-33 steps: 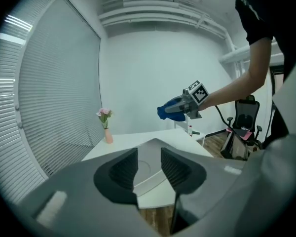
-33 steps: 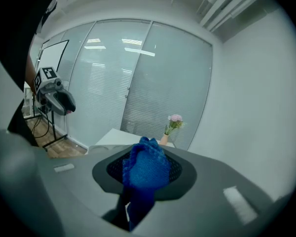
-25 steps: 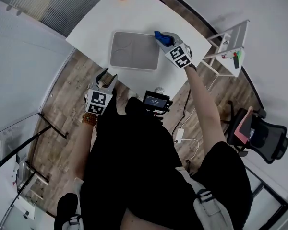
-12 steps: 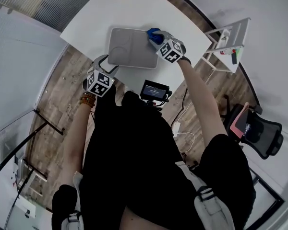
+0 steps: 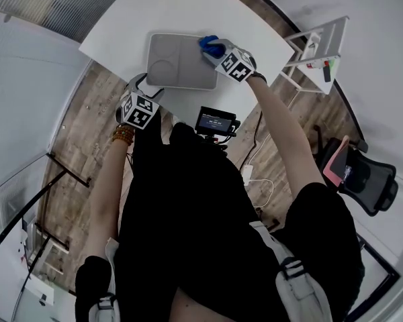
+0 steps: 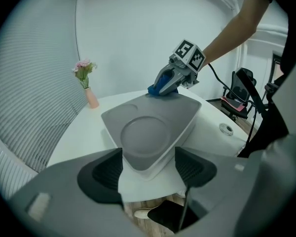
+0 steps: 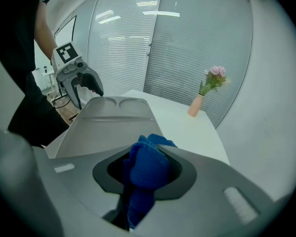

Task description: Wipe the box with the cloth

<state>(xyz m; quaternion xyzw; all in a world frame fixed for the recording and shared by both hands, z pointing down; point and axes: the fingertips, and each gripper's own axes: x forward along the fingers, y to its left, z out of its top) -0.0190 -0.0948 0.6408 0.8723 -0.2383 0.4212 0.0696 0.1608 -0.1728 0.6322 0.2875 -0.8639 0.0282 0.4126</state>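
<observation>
Head view: box (image 5: 181, 62) flat on table (image 5: 121, 25), near its edge.
Left gripper (image 6: 148, 169): jaws just opened wide, box corner between, unpressed; likely to steady it.
Right gripper (image 7: 145, 174): just tightened on cloth (image 7: 147, 164), set on box's far corner to wipe.

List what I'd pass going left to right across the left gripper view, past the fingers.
window blinds → pink vase of flowers → grey box → office chair

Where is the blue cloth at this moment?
The cloth is clamped in the right gripper, at the top right corner of the box in the head view.
</observation>
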